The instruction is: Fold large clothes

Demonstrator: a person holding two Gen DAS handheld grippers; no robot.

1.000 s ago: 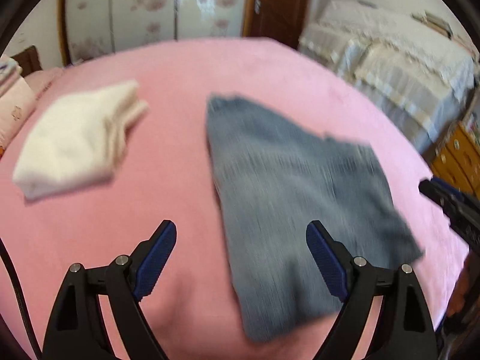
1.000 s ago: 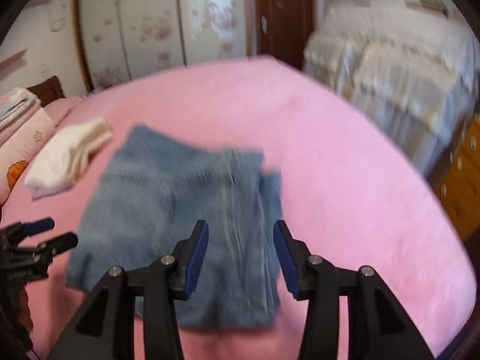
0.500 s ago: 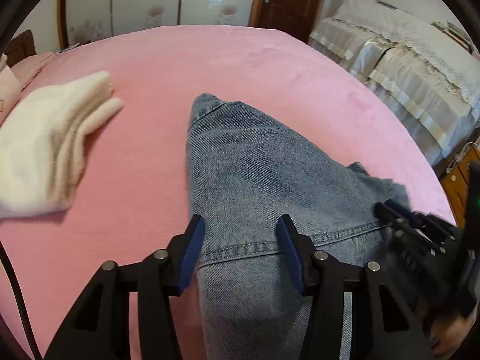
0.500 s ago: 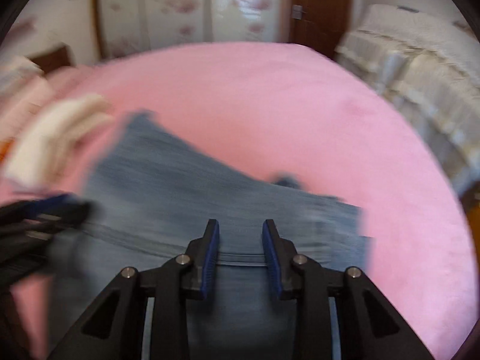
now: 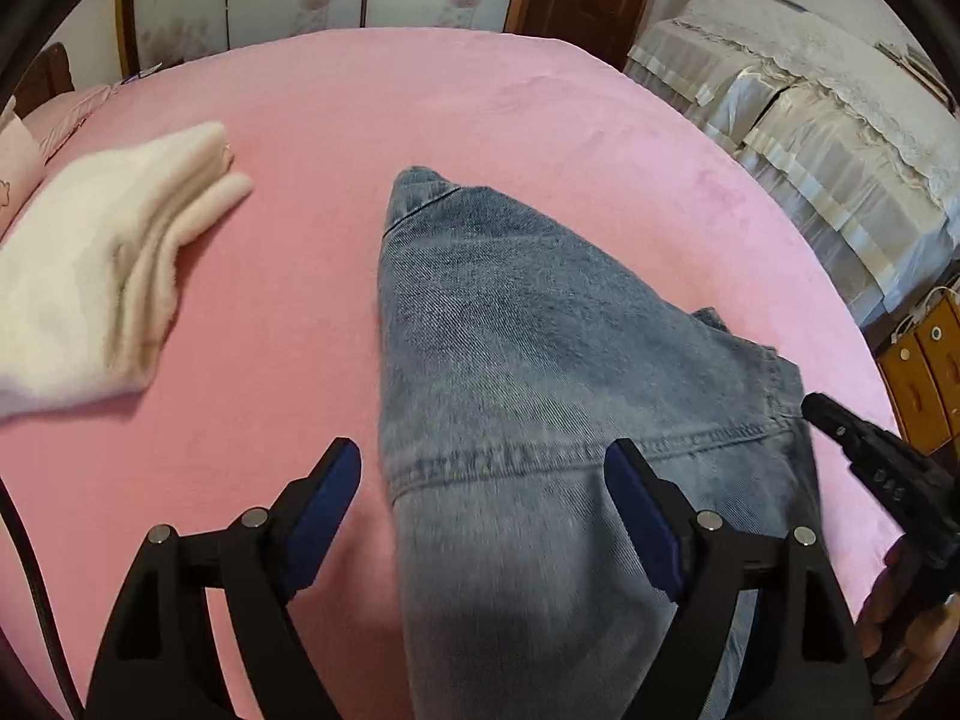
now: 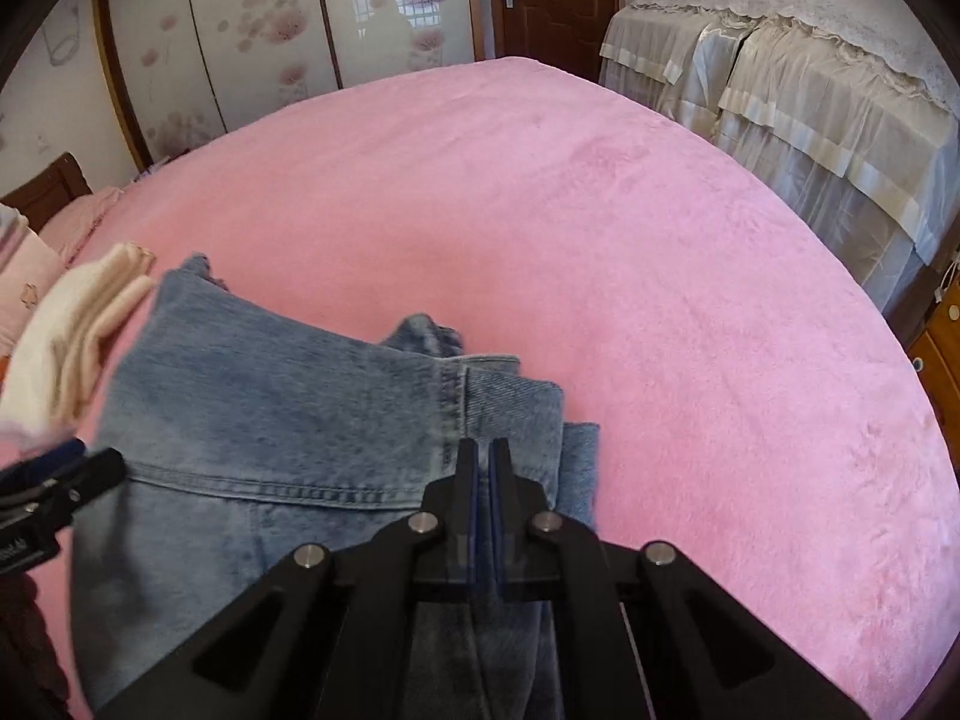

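Observation:
Blue denim jeans (image 5: pixel 528 372) lie folded on the pink bed, also seen in the right wrist view (image 6: pixel 288 420). My left gripper (image 5: pixel 480 510) is open, its jaws wide apart over the jeans' left edge near a seam. My right gripper (image 6: pixel 483 468) is shut over the jeans' right side near the layered edges; whether denim is pinched between the pads I cannot tell. The right gripper also shows at the right edge of the left wrist view (image 5: pixel 870 468). The left gripper shows at the left edge of the right wrist view (image 6: pixel 60 480).
A folded cream garment (image 5: pixel 102 276) lies on the pink bed (image 5: pixel 540 120) to the left of the jeans, also in the right wrist view (image 6: pixel 72 336). A covered sofa (image 6: pixel 810 90) and a wooden cabinet (image 5: pixel 924 360) stand to the right. Wardrobe doors and a brown door are behind.
Both grippers came down low over the jeans. My left gripper narrowed half a second ago and has opened wide again. My right gripper has closed from open to shut.

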